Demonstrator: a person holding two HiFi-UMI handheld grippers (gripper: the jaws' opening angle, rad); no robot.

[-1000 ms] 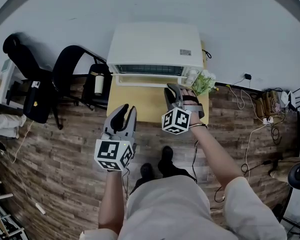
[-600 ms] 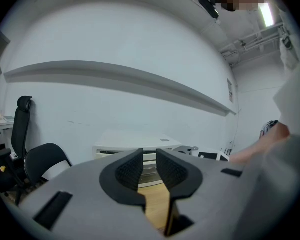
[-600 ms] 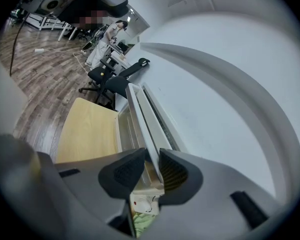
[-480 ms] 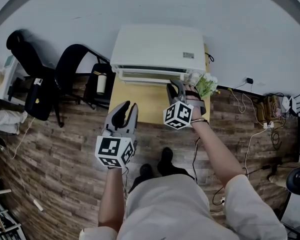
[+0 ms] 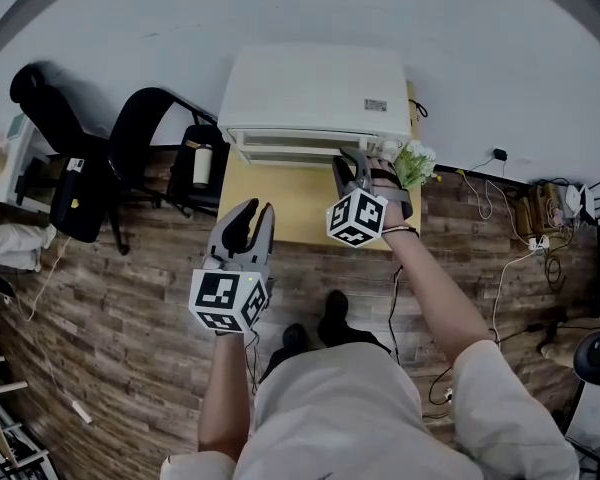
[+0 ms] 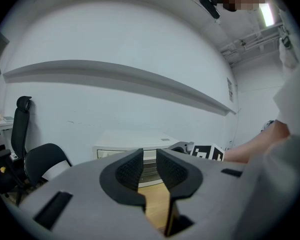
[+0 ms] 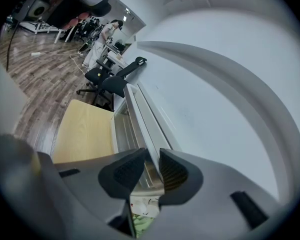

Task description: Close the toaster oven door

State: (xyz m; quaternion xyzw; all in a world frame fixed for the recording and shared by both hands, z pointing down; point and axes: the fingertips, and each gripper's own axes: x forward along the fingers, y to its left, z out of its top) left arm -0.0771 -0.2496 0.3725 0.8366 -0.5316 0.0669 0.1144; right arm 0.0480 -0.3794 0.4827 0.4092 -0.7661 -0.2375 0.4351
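Observation:
The white toaster oven [image 5: 315, 88] stands at the back of a small wooden table [image 5: 280, 203]. Its door [image 5: 290, 148] is swung up and stands almost flush with the front, with a thin gap left. My right gripper [image 5: 352, 158] is at the door's right end. In the right gripper view the door's edge [image 7: 137, 109] runs between the jaws of my right gripper [image 7: 152, 156], which are shut on it. My left gripper [image 5: 252, 213] hangs over the table's front left corner, well short of the oven. It is open by a narrow gap and holds nothing [image 6: 149, 156].
A small green plant [image 5: 412, 163] sits at the oven's right, close to my right hand. Two black office chairs [image 5: 150, 128] and a stool with a pale bottle [image 5: 202, 166] stand left of the table. Cables and plugs [image 5: 520, 218] lie on the wood floor at right.
The oven door has swung up from half open to nearly closed. My right gripper has moved up and toward the oven with it. My left gripper has stayed put.

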